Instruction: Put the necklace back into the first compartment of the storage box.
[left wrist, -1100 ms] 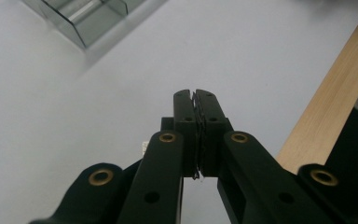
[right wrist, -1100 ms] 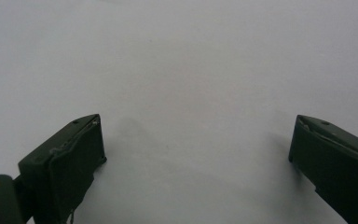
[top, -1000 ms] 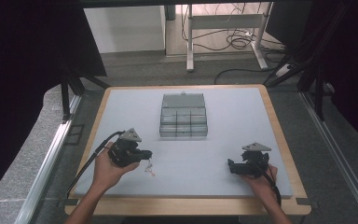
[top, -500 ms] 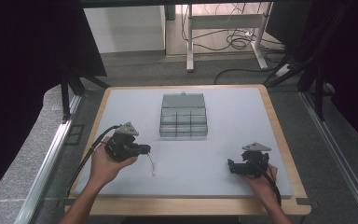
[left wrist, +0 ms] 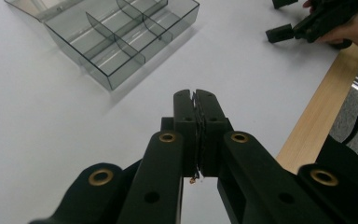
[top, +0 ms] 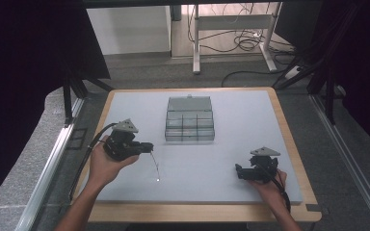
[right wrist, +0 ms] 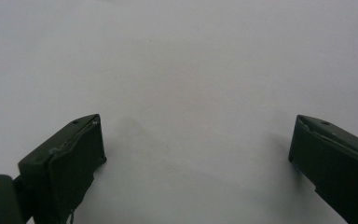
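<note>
A thin wire [top: 154, 165] is gripped at one end by the left tool [top: 147, 146], whose jaws are closed flat on it; the rest of the wire hangs free, slanting down toward the surface [top: 231, 110], its lower tip at or just above it. Judged risks: the hold is narrow, so the wire could slip out if jolted; the dangling end could drag or snag on the surface, or catch on the wall of the clear divided box [top: 190, 126] if it is carried there too low. The left hand [top: 107, 163] is held raised above the surface near its left edge, the tool levelled and pointed toward the right. The box lies open at the middle, well apart from both tools. The right tool [top: 239, 172] is held low near the right front corner, jaws spread wide and empty, pointed left.
</note>
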